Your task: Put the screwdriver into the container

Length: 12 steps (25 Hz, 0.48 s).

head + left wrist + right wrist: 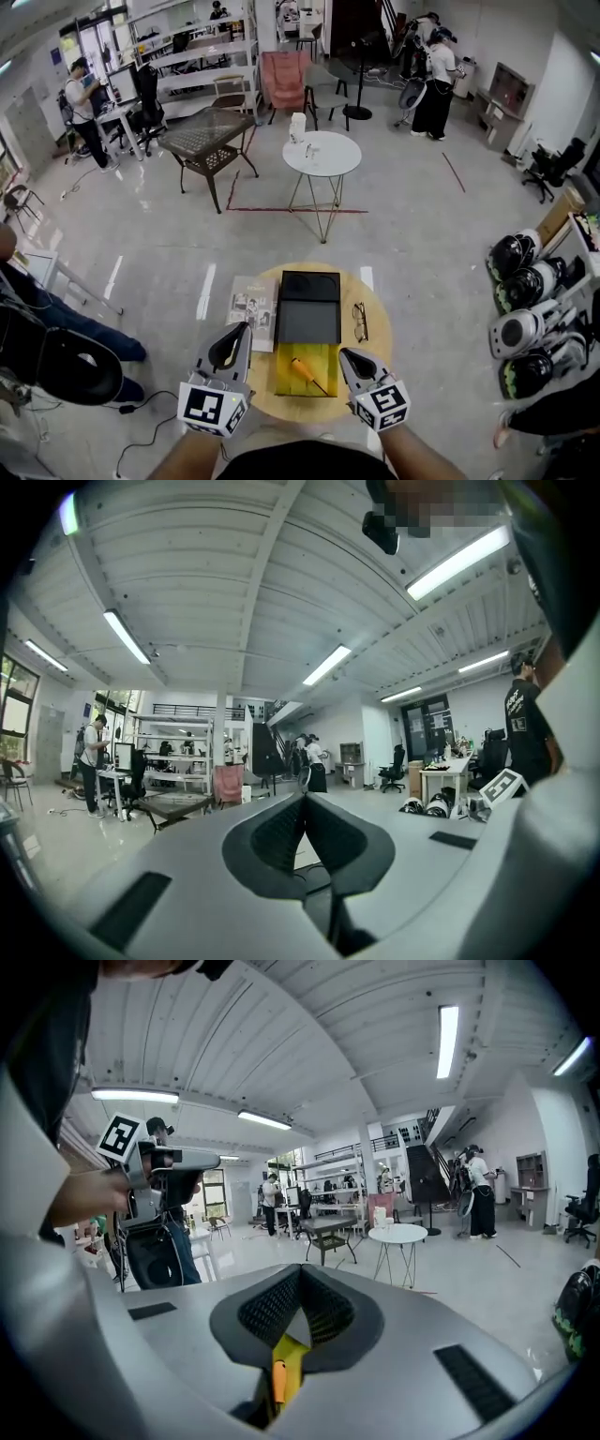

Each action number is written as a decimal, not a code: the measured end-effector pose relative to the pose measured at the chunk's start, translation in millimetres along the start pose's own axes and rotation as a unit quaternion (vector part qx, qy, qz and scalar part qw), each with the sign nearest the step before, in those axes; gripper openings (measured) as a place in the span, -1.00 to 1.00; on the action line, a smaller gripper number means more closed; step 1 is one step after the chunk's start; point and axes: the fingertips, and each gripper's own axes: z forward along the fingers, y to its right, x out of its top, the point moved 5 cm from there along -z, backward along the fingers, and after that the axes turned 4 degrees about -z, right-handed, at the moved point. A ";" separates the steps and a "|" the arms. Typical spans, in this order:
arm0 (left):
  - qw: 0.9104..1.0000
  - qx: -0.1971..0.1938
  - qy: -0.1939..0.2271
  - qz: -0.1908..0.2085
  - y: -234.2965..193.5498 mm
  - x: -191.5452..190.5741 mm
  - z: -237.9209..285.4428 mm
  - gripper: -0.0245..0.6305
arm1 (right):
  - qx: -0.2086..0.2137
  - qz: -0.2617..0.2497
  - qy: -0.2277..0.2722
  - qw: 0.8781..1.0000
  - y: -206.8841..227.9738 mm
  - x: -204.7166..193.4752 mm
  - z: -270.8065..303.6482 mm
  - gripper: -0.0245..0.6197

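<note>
The right gripper (301,1274) is closed, its ribbed pads meeting at the tips with nothing pinched between them; through the gap behind the pads its own view shows a strip of yellow and an orange handle below. The left gripper (305,799) is closed too and empty.

The screwdriver (307,373) has a stubby orange handle and a thin dark shaft; it lies slantwise in the yellow container (281,375), handle to the far left and shaft running near and right, just left of the right gripper. The yellow container is a shallow open tray at the near side of the round wooden table (380,349); nothing else shows in it. A black box (309,314) lies against its far edge; I cannot tell whether the two are joined.

Both grippers point away from the person and about level, one on each side of the yellow container, over the table's near edge; their marker cubes (214,406) face up, and bare forearms (183,457) reach in from the near edge of the head view.

A pair of glasses (360,322) lies right of the black box; a printed booklet (251,305) lies to its left, overhanging the table's rim; a white round table (322,153) stands well beyond.
</note>
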 end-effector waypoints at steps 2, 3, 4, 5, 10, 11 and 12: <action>1.000 0.012 0.006 -0.005 0.1 1.7 -4.8 -0.87 | 0.004 -0.005 0.005 1.000 -1.0 6.7 -6.7 -0.88; 1.000 0.014 0.001 -0.001 1.3 1.6 -5.7 -0.87 | 0.006 -0.006 0.008 1.000 -1.1 9.8 -9.9 -0.88; 1.000 0.013 -0.005 0.006 3.3 1.0 -6.1 -0.87 | 0.006 -0.006 0.011 1.000 -0.8 13.5 -13.3 -0.88; 1.000 0.011 -0.011 0.014 6.0 0.1 -6.5 -0.87 | 0.004 -0.005 0.015 1.000 -0.5 17.5 -17.1 -0.88; 1.000 0.000 -0.012 0.018 21.1 0.5 -16.3 -0.87 | 0.006 -0.014 0.043 0.999 -2.5 31.1 -35.6 -0.88; 1.000 -0.002 -0.010 0.019 23.8 2.3 -18.0 -0.87 | 0.005 -0.013 0.047 0.999 -3.5 36.7 -39.6 -0.88; 1.000 -0.004 -0.008 0.020 26.1 3.8 -19.5 -0.87 | 0.006 -0.011 0.048 0.999 -4.9 42.3 -43.8 -0.88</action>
